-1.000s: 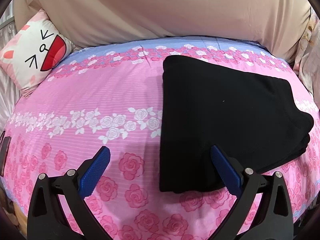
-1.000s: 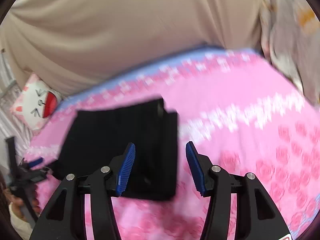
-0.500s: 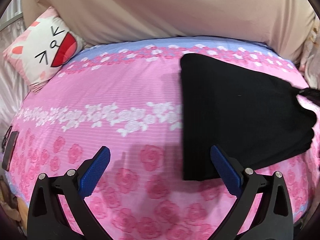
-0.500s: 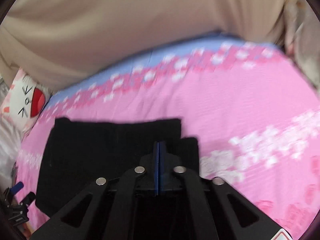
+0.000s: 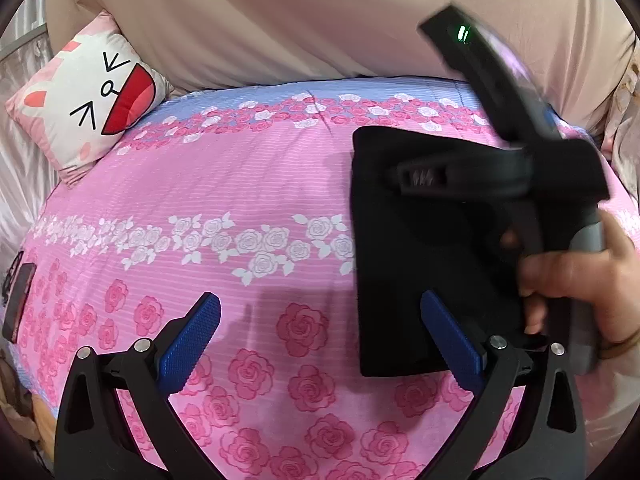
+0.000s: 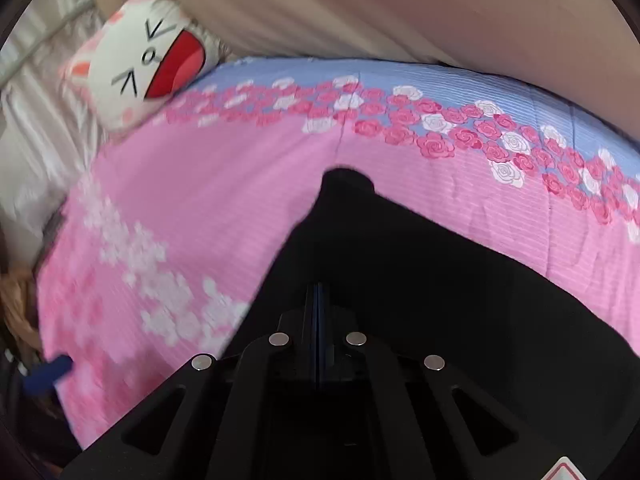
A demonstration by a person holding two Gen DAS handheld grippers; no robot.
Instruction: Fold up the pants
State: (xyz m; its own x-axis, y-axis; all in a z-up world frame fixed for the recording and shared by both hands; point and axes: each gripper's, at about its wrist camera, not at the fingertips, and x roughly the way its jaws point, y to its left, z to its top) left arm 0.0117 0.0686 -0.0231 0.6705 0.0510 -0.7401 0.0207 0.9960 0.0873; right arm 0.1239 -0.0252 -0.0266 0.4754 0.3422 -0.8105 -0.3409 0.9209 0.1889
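The black pants [image 5: 420, 248] lie folded into a flat rectangle on the right half of the pink rose bedsheet [image 5: 200, 184]. My left gripper [image 5: 320, 304] is open low over the sheet, its right finger [image 5: 452, 336] at the near left edge of the pants, nothing between the pads. A hand [image 5: 572, 276] holds the right gripper's black body [image 5: 500, 168] above the pants. In the right wrist view the right gripper [image 6: 318, 292] is shut, pads together, pointing down over the pants [image 6: 420, 280]; I see no cloth between them.
A white and pink cat-face pillow [image 5: 92, 96] leans at the far left corner of the bed. Beige fabric [image 5: 300, 20] rises behind the bed's far edge. A dark flat object [image 5: 18, 304] lies at the sheet's left edge.
The right gripper's jaws closed, then it swept left over the pants and entered the left wrist view with the hand. The left gripper stayed open and nearly still.
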